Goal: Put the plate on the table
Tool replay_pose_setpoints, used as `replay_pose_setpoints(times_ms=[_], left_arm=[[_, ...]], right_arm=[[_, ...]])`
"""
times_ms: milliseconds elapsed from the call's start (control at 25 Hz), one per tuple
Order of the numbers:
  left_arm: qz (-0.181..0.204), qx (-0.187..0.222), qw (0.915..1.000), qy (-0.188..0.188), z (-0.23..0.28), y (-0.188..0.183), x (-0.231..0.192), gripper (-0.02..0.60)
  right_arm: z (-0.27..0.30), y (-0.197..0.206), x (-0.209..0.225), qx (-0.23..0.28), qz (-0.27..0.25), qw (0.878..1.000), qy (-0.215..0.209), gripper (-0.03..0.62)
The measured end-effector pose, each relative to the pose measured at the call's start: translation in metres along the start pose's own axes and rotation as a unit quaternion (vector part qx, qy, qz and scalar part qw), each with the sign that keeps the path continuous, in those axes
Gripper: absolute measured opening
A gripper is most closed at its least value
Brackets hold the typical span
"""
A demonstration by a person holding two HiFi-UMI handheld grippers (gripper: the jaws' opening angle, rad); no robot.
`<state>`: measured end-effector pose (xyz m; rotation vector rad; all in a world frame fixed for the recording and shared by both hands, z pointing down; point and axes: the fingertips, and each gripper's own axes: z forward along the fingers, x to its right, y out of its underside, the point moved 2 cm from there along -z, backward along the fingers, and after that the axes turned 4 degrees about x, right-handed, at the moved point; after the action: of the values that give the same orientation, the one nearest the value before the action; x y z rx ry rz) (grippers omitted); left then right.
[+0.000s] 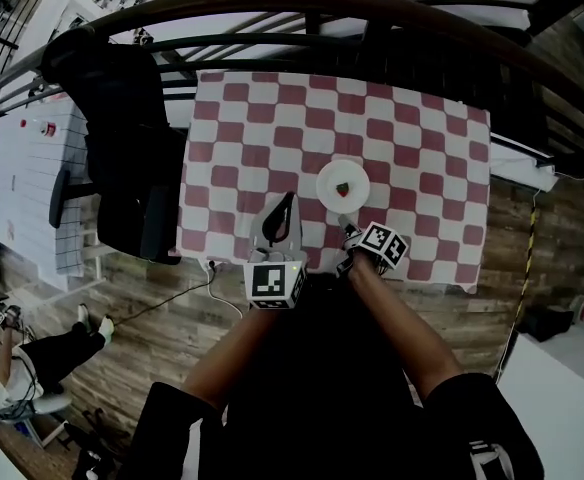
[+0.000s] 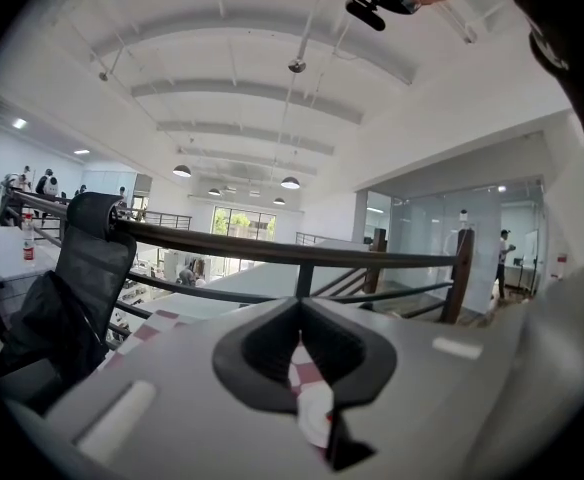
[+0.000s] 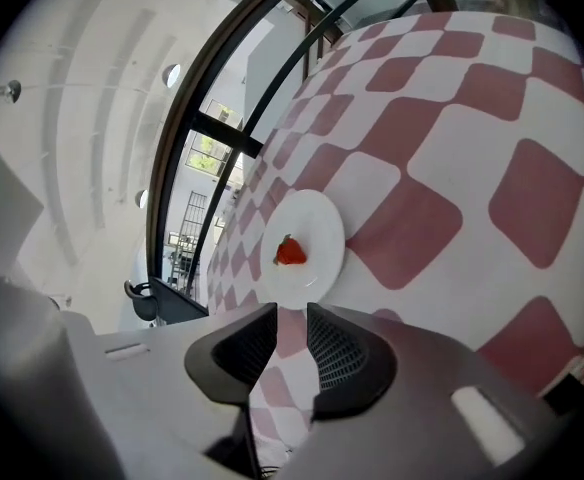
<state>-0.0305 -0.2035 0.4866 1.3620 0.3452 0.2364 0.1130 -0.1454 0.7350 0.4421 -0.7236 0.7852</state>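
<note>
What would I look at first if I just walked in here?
Probably the big red-and-white checkered tablecloth that covers the table in the middle. On it, toward the near side, sits a white plate with one small red thing on it, like a strawberry. At the near edge, the right gripper points at the plate, with the left gripper beside it.

The table's checked cloth (image 1: 422, 158) is soft and matt, red and white. The plate (image 1: 357, 173) is smooth, white and faintly glossy; ceramic or plastic, I cannot tell. The strawberry (image 3: 290, 252) has a shiny red skin. The left gripper (image 2: 299, 343) and right gripper (image 3: 290, 343) have matt grey plastic shells, and the right one's black pads (image 3: 344, 353) are finely ribbed. The floor (image 1: 162, 318) is grained wood plank, the railing (image 1: 272, 3) dark and smooth, the chair (image 1: 122, 118) black mesh cloth
</note>
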Motion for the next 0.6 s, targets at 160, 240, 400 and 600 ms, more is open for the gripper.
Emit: replay_pose_setpoints(times_ms=[160, 240, 400, 600], left_arm=[[-0.013, -0.001, 0.9999, 0.007, -0.012, 0.004, -0.005, 0.008], [-0.016, -0.005, 0.9997, 0.015, -0.019, 0.007, -0.004, 0.009], [-0.018, -0.011, 0.9989, 0.041, -0.031, 0.011, 0.005, 0.009], [-0.014, -0.002, 0.9973, 0.072, -0.037, 0.003, 0.015, 0.009]], right_arm=[[-0.014, 0.015, -0.02, 0.008, -0.008, 1.0, -0.018, 0.09], [-0.022, 0.022, -0.036, 0.014, -0.009, 0.999, -0.033, 0.07], [-0.043, 0.035, -0.078, 0.026, -0.035, 0.997, -0.069, 0.054], [-0.07, 0.038, -0.12, 0.059, -0.028, 0.992, -0.112, 0.01]])
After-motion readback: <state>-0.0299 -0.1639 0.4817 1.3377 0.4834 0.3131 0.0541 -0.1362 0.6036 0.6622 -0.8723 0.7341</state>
